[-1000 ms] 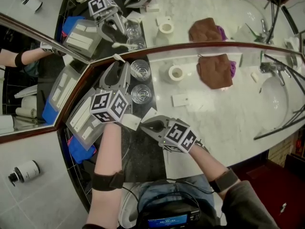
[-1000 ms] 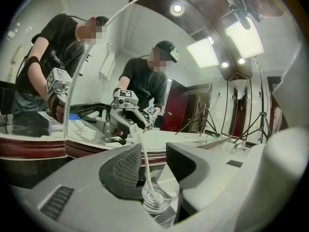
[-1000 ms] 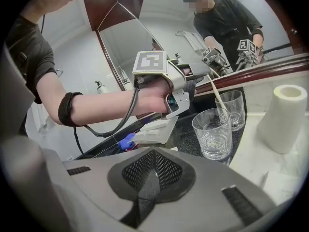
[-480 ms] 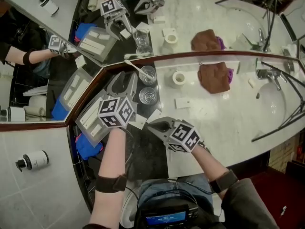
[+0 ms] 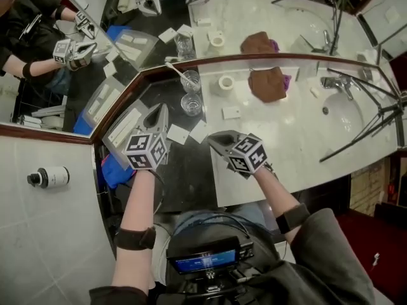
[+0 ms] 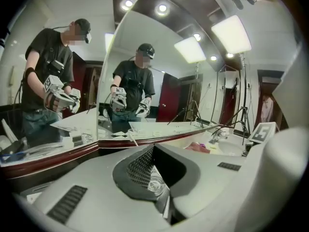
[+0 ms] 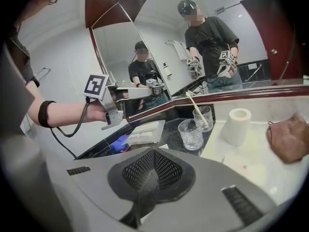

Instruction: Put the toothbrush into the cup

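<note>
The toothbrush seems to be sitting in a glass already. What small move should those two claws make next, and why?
Probably just draw both back and let them rest. The toothbrush already stands in the far cup, leaning on its rim. The left gripper, whose jaws have just closed on nothing, and the right gripper, also shut and empty, are both clear of it.

We look along a pale marble bench (image 5: pixel 299 151) that runs under a long mirror (image 5: pixel 273 18). A white paper roll (image 5: pixel 226 82) stands near its middle. At three o'clock from the roll lies a crumpled brown cloth (image 5: pixel 266 84), and further the same way are the sink (image 5: pixel 350 116) and its tap (image 5: pixel 335 83). A small white card (image 5: pixel 231 112) lies at six o'clock from the roll, and an empty glass (image 5: pixel 191 104) stands at eight o'clock. A clear plastic tray (image 5: pixel 124 127) rests at eight o'clock from that glass, above something blue (image 5: pixel 113 170). A white bottle (image 5: pixel 49 177) sits on the tiled wall.
</note>
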The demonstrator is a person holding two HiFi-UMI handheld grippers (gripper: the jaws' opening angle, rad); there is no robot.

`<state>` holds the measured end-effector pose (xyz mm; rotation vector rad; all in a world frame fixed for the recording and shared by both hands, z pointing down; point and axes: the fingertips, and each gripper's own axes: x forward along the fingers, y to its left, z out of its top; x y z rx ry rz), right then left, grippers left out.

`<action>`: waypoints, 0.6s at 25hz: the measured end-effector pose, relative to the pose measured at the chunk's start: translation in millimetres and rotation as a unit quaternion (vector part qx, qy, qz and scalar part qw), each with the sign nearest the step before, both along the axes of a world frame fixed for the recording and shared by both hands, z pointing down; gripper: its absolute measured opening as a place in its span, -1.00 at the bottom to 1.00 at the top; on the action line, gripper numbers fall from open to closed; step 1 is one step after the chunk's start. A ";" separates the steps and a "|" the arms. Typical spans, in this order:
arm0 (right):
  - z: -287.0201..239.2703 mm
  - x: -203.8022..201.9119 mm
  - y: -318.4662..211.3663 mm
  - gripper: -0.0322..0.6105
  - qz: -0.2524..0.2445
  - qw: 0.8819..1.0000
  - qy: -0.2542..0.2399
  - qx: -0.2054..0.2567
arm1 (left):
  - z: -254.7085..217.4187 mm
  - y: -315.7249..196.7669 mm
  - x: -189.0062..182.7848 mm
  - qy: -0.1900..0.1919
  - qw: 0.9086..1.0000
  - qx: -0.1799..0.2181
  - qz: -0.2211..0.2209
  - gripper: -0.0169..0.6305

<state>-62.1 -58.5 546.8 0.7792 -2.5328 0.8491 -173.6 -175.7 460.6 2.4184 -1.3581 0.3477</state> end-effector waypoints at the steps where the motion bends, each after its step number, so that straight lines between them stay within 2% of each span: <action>1: -0.2 5.1 3.5 -0.84 0.011 1.000 0.005 -0.001 | -0.4 9.8 -3.3 -0.001 1.000 -0.002 0.004 -0.94; 7: 8.3 28.2 34.1 -0.84 0.078 0.996 0.033 -0.022 | 7.9 69.6 -14.5 -0.012 0.999 -0.017 0.043 -0.94; 15: 29.0 41.6 77.7 -0.84 0.134 0.987 0.067 -0.061 | 30.7 123.7 -35.5 -0.014 0.998 -0.038 0.041 -0.94</action>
